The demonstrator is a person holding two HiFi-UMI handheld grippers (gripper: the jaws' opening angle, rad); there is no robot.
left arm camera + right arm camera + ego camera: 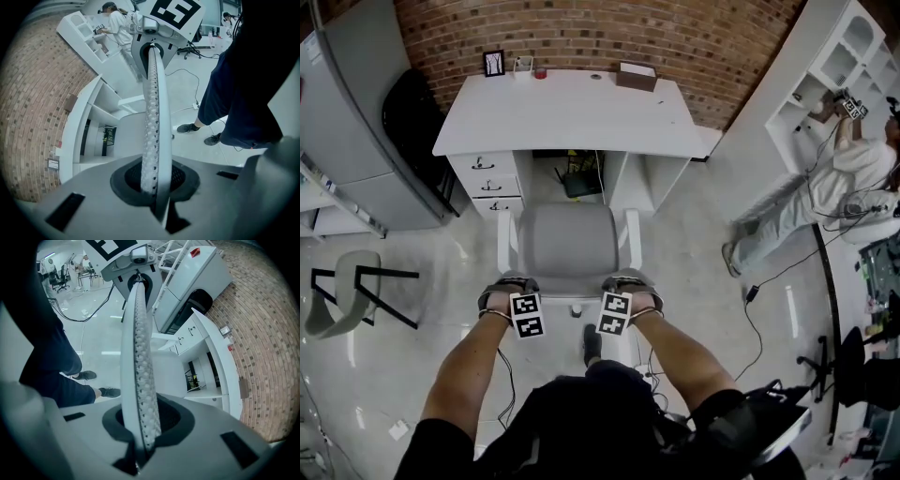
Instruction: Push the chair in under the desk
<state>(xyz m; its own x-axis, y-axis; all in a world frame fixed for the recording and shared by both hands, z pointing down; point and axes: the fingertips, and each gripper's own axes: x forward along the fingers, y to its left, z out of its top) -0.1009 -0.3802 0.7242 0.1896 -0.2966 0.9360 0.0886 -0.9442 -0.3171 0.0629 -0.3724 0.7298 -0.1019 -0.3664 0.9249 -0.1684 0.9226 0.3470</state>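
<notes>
The chair (567,239) has a grey seat and white arms and stands just in front of the white desk (572,112), facing its knee gap. My left gripper (508,286) and right gripper (630,283) sit side by side on the top edge of the backrest, each shut on it. In the left gripper view the perforated white backrest edge (152,117) runs from my left gripper (152,187) up to the right gripper (154,28). The right gripper view mirrors this: the backrest edge (138,348) lies pinched in my right gripper (145,427).
Drawers (487,178) fill the desk's left side. A picture frame (494,63) and a box (637,75) stand on the desk's top. A grey cabinet (356,122) and a folding chair (347,291) are at left. At right a person (825,187) works at white shelving, with cables (759,328) on the floor.
</notes>
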